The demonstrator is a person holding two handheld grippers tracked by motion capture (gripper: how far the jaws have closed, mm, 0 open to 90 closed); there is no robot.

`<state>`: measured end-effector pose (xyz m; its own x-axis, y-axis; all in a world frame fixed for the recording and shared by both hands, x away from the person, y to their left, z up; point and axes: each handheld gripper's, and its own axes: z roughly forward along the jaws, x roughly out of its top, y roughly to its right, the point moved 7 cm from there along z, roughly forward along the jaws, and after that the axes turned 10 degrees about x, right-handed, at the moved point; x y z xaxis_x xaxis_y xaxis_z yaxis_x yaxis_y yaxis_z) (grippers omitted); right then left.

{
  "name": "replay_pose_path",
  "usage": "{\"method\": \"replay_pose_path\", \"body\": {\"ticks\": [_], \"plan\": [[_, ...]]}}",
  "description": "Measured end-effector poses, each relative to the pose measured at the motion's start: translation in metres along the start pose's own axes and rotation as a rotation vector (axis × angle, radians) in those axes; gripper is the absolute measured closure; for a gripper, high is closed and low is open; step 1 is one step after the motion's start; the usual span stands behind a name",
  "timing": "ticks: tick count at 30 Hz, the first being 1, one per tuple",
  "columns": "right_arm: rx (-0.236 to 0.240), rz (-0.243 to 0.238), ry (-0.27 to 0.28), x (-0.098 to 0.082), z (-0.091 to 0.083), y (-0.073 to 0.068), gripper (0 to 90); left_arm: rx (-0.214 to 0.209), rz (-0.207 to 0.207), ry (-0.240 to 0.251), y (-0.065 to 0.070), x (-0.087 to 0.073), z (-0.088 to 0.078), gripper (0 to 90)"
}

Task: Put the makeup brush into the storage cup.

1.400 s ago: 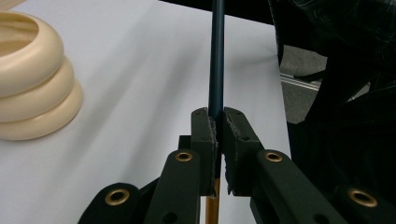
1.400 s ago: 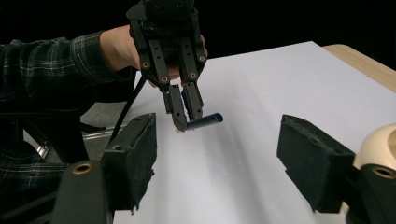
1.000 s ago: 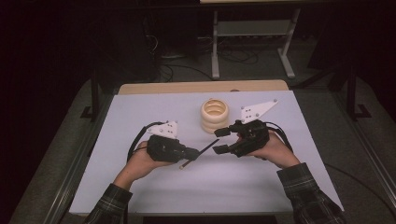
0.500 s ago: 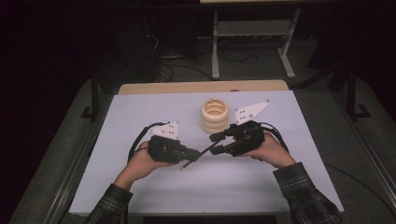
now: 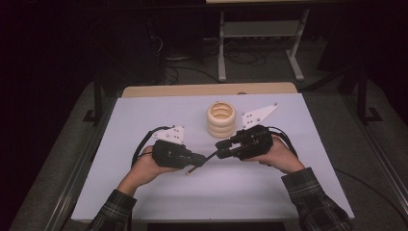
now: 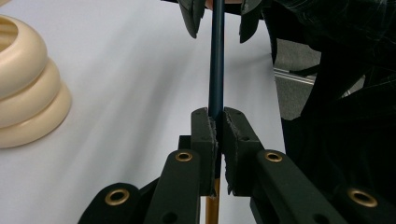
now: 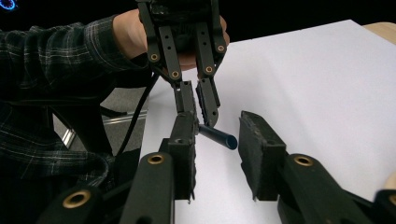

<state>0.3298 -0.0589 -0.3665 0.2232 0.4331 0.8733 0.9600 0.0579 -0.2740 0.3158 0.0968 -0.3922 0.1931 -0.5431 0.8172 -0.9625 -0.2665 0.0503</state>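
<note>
Black pads of the left tool [image 6: 215, 135] are clenched on a thin dark-blue pencil [image 6: 215, 70], whose wooden end sticks out behind the grip. From that grip the pencil's long axis runs straight ahead into the mouth of the right tool [image 7: 215, 140]. Its blunt blue tip sits between the right tool's two pads with a gap showing on the far side, so I judge the right tool not yet gripping; its jaws have just been closing around the tip. In the high view both tools [image 5: 179, 155] [image 5: 225, 147] meet nose to nose over the middle of the white surface [image 5: 144, 120], nearer its front edge, and the pencil bridges them, held above the sheet. Behind them, toward the back edge, stands a cream stack of rings [image 5: 221, 119]. Any handover turns on the right pads meeting the shaft squarely across that axis.
</note>
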Motion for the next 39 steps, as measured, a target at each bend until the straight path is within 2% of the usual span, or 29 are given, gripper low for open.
{"method": "replay_pose_path", "body": {"ticks": [23,39], "plan": [[0.020,0.008,-0.018,-0.0017,0.0012,-0.0014,81.8,-0.003,0.027,-0.008,0.0013,-0.0006,0.0009,84.0],[0.045,0.012,-0.021,-0.0028,0.0009,-0.0020,84.4,-0.005,0.039,-0.011,0.0023,-0.0009,0.0018,83.9]]}}
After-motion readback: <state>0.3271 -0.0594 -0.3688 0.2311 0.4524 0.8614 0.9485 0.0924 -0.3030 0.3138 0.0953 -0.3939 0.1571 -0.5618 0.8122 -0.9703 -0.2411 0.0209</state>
